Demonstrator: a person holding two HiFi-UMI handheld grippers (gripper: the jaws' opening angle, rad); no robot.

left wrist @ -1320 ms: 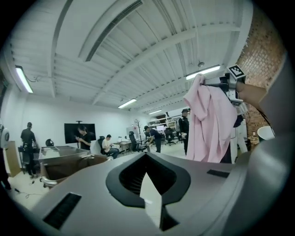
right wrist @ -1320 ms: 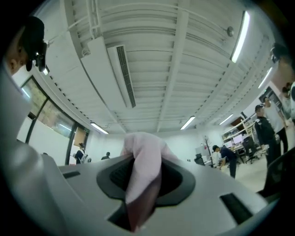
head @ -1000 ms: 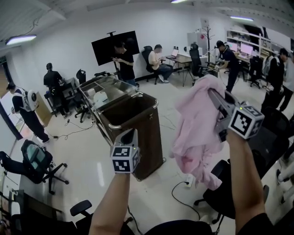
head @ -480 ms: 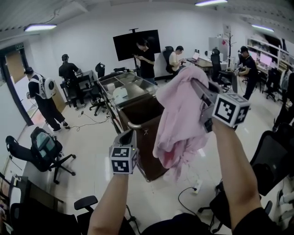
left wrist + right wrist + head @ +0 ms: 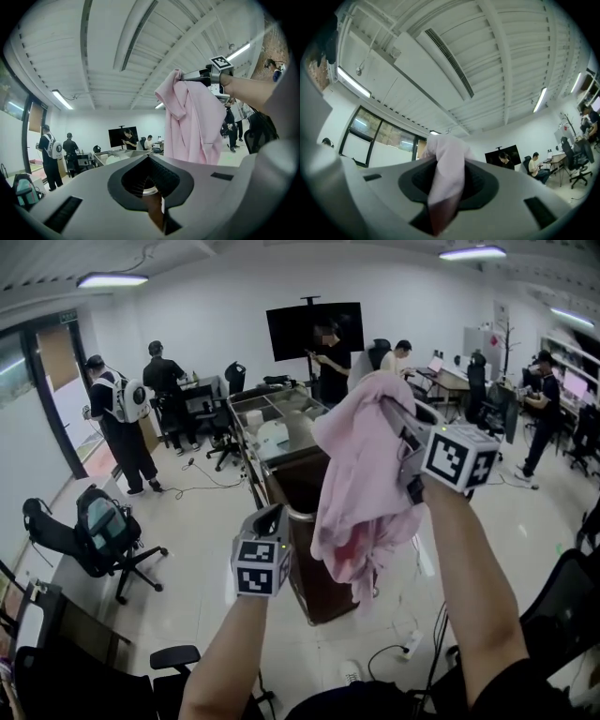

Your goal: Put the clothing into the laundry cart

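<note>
1. The right gripper is raised at the right, its jaws buried in a pink garment that hangs from it in loose folds.
2. In this view the garment hangs across the right side of the brown laundry cart.
3. The left gripper sits lower and to the left, carries nothing and points toward the cart's near corner.
4. The cart stands mid-floor with its top open, and a metal-framed trolley adjoins its far end.
5. At the left a backpack rests on a black office chair.
6. Far off, several people stand or sit at desks, and a black screen hangs on the far wall.
7. A white power strip lies on the floor near the right.
</note>
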